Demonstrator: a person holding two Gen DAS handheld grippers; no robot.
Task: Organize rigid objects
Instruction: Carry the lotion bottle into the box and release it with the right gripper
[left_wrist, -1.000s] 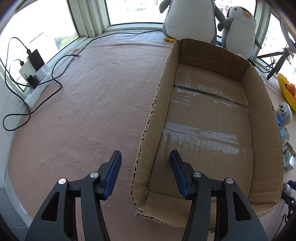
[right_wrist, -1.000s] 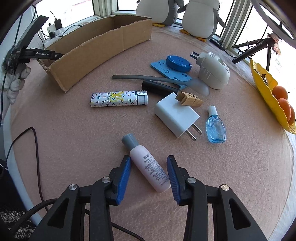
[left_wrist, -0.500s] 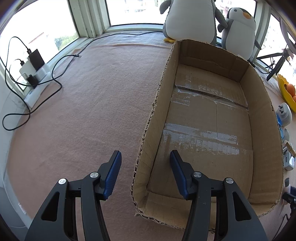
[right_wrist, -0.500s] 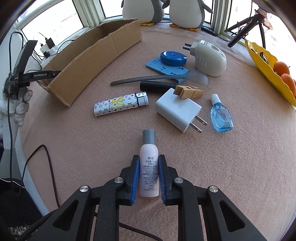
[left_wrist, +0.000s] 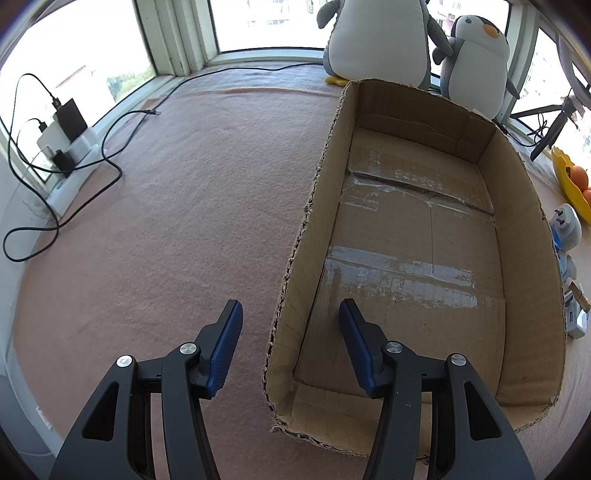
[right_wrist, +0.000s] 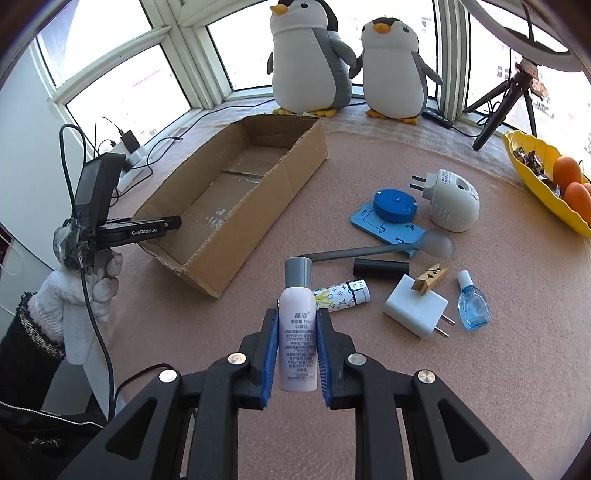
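Left gripper (left_wrist: 290, 334): spread astride box (left_wrist: 524, 236) near-left wall, not pinching.
Box: left, nothing inside.
Right gripper (right_wrist: 297, 356): pinched bottle (right_wrist: 298, 332), lifted off mat.
Advice: keep bottle upright, clear box wall, lower inside before releasing.

Right gripper (right_wrist: 297, 314) tilts steeply down, pads clamped on a bottle (right_wrist: 296, 295) — left gripper (left_wrist: 290, 307), in a gloved hand (right_wrist: 83, 295), jaws apart.
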